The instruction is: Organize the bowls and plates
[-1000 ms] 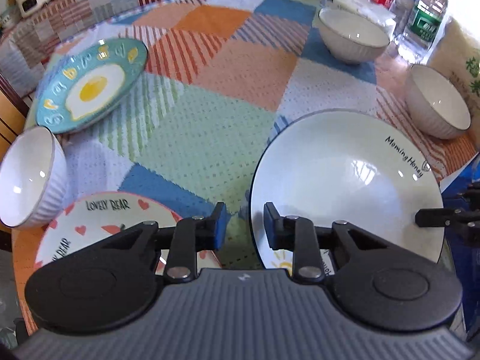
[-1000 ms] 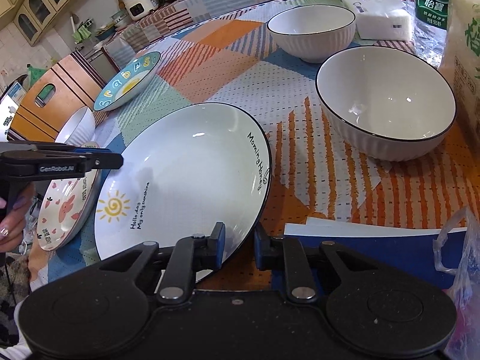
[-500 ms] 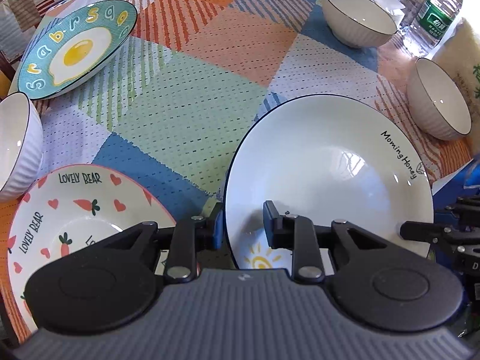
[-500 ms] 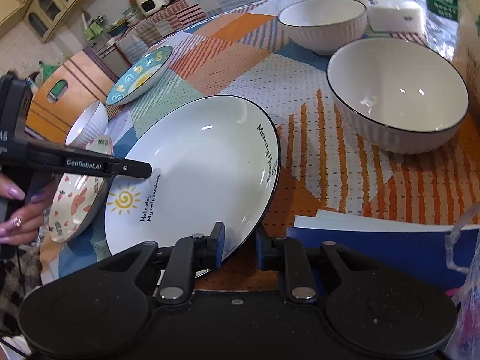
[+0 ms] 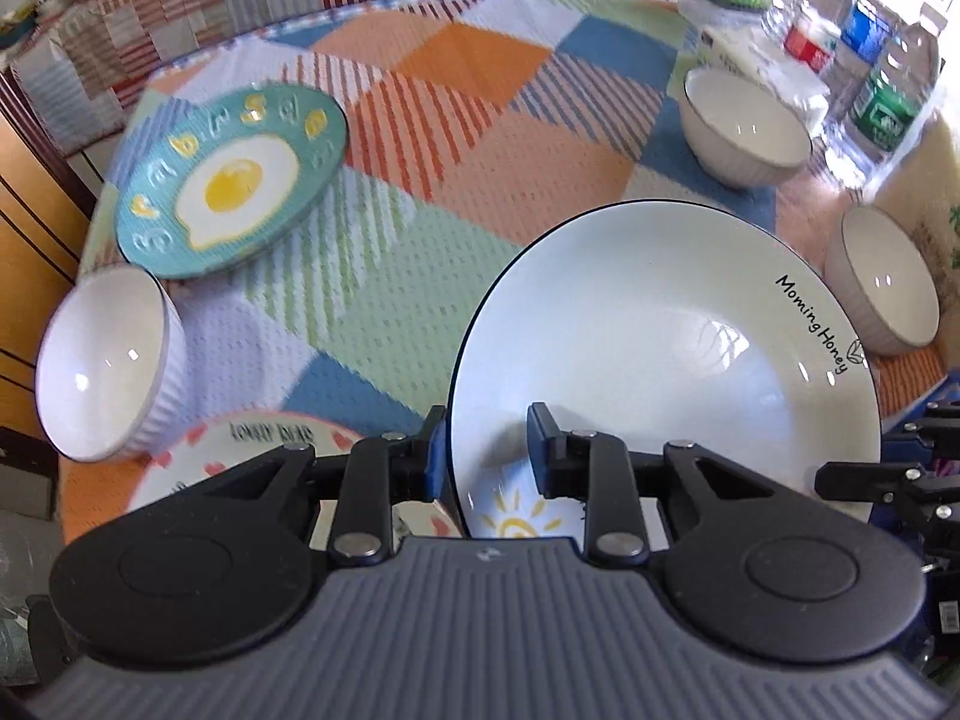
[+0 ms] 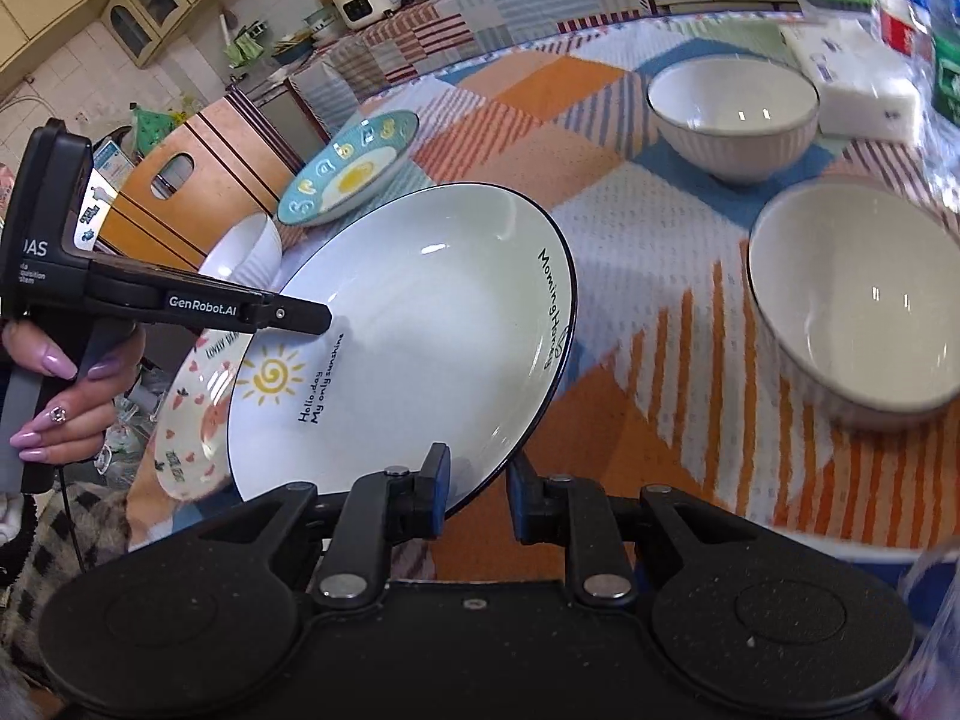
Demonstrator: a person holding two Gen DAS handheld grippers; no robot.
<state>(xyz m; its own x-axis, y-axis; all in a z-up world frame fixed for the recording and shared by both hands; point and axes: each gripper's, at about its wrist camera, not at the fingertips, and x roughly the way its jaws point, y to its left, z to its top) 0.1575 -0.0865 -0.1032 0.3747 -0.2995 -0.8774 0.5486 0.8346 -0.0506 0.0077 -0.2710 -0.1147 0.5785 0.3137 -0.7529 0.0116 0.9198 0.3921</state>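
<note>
A large white plate with a sun drawing (image 5: pixel 660 348) (image 6: pixel 420 336) is lifted and tilted above the table. My left gripper (image 5: pixel 487 450) straddles its near rim, jaws closed on it. My right gripper (image 6: pixel 477 489) holds the opposite rim, jaws closed on it. A pink "Lovely Bear" plate (image 5: pixel 240 450) (image 6: pixel 192 414) lies under its left edge. A teal fried-egg plate (image 5: pixel 234 180) (image 6: pixel 351 171) lies at the far left. A white bowl (image 5: pixel 102 360) sits on the left. Two more white bowls (image 6: pixel 732 114) (image 6: pixel 852 312) stand on the right.
Water bottles (image 5: pixel 888 96) and a tissue pack (image 6: pixel 858 78) stand at the far right of the patchwork tablecloth (image 5: pixel 456 120). A wooden chair (image 6: pixel 192 180) stands beyond the table's left edge. A blue book (image 5: pixel 942 396) lies at the right edge.
The large white plate has been lifted and tilted off the table, both grippers rising with it. It now overlaps the pink plate's right side.
</note>
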